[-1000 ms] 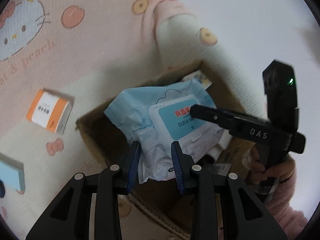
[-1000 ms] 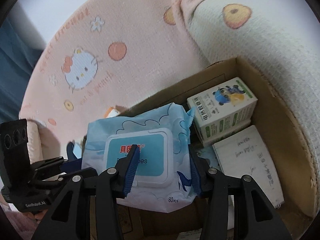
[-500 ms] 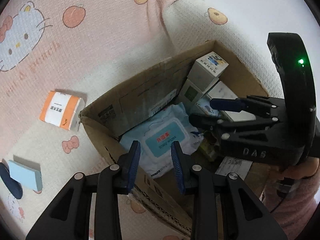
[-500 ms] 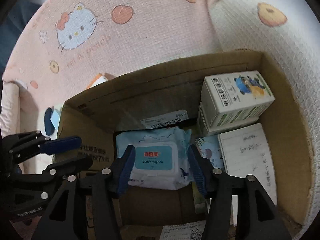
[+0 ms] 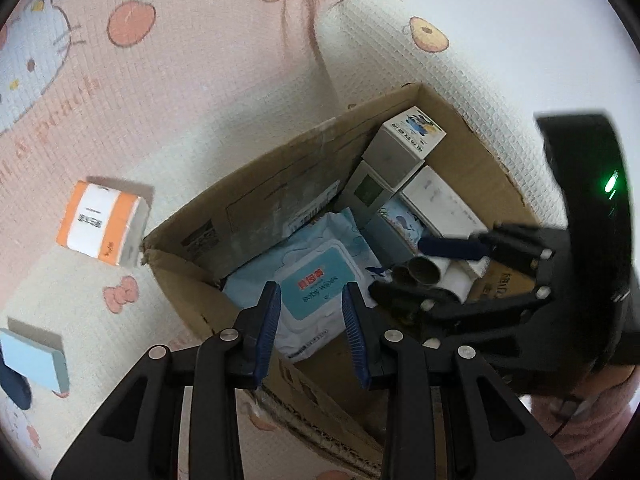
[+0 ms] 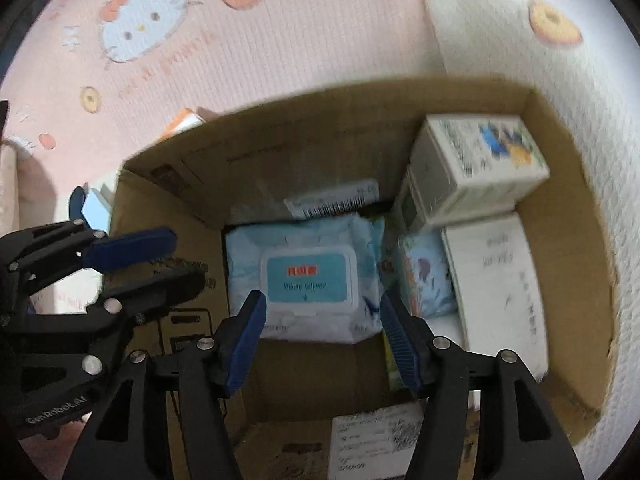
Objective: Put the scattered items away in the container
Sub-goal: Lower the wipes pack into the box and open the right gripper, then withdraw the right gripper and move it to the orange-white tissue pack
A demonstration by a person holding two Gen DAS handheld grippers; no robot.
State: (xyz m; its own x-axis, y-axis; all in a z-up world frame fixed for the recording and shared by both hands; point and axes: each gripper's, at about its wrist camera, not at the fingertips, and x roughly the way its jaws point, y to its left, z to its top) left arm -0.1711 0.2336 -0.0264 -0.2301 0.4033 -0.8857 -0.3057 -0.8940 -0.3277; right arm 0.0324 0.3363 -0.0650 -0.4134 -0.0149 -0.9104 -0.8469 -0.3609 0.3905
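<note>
The blue baby-wipes pack (image 6: 308,276) (image 5: 316,284) lies flat on the floor of the cardboard box (image 6: 320,96) (image 5: 256,168). My right gripper (image 6: 322,340) hovers above the pack's near edge. Its jaws are opening and its pads touch nothing. My left gripper (image 5: 312,332) stands open over the box's left corner, also clear of the pack. Each gripper shows in the other view: the right gripper (image 5: 424,276) at the right, the left gripper (image 6: 160,268) at the left. An orange-and-white box (image 5: 100,224) and a light blue box (image 5: 32,360) lie on the mat outside.
Inside the box are a white cartoon carton (image 6: 476,164), a white handwritten pad (image 6: 496,288), a whale-print pack (image 6: 424,276) and cardboard tubes (image 5: 416,272). A pink cartoon mat (image 5: 160,80) covers the floor. A dark blue object (image 5: 14,384) sits by the light blue box.
A second ago both grippers held the wipes pack above the box. It now lies on the box floor, released. The right jaws have widened and both grippers have drawn back.
</note>
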